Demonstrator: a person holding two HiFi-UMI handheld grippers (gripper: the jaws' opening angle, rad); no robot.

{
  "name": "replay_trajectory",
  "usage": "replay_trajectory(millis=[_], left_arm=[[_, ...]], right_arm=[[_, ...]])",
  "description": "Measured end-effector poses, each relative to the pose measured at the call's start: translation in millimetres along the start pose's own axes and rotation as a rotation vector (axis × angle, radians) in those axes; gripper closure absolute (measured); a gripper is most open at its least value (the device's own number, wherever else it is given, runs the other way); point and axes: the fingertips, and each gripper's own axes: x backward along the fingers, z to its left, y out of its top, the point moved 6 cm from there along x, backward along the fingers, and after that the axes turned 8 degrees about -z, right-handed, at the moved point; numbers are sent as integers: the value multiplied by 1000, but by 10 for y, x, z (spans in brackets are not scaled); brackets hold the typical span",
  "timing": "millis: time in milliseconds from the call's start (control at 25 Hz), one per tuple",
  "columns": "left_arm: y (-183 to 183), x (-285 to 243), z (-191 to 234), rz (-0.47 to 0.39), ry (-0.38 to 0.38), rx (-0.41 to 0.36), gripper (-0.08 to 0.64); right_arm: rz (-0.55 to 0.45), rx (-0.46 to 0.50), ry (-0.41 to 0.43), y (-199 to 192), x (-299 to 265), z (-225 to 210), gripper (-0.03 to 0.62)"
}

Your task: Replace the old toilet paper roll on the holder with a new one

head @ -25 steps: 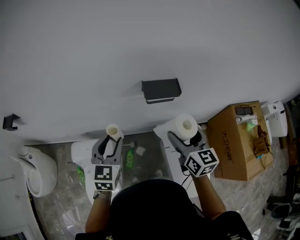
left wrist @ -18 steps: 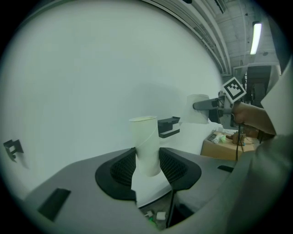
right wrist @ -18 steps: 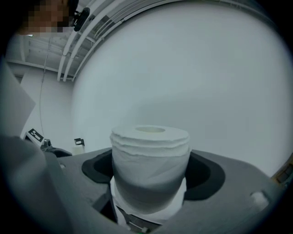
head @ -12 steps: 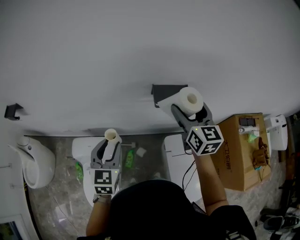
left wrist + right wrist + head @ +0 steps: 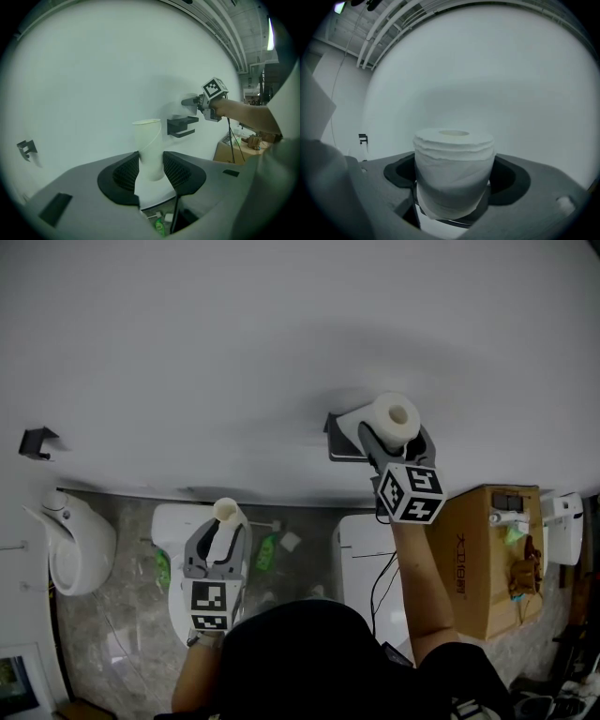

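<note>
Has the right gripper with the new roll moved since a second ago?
Yes. The right gripper, holding the new roll, rose from below the black wall holder to level with it.

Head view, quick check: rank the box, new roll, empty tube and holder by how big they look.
1. box
2. new roll
3. empty tube, its lower part covered by the jaws
Unranked: holder, mostly hidden behind the new roll.

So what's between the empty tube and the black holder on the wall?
Nothing but bare white wall; the left gripper view shows it between tube and holder.
</note>
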Motion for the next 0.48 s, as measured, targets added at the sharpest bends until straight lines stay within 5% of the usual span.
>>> replay_trajectory(millis=[480], left_arm=[[-79, -23, 32, 40, 18, 12, 385]], right_arm=[[5, 18, -14, -287, -240, -17, 158]])
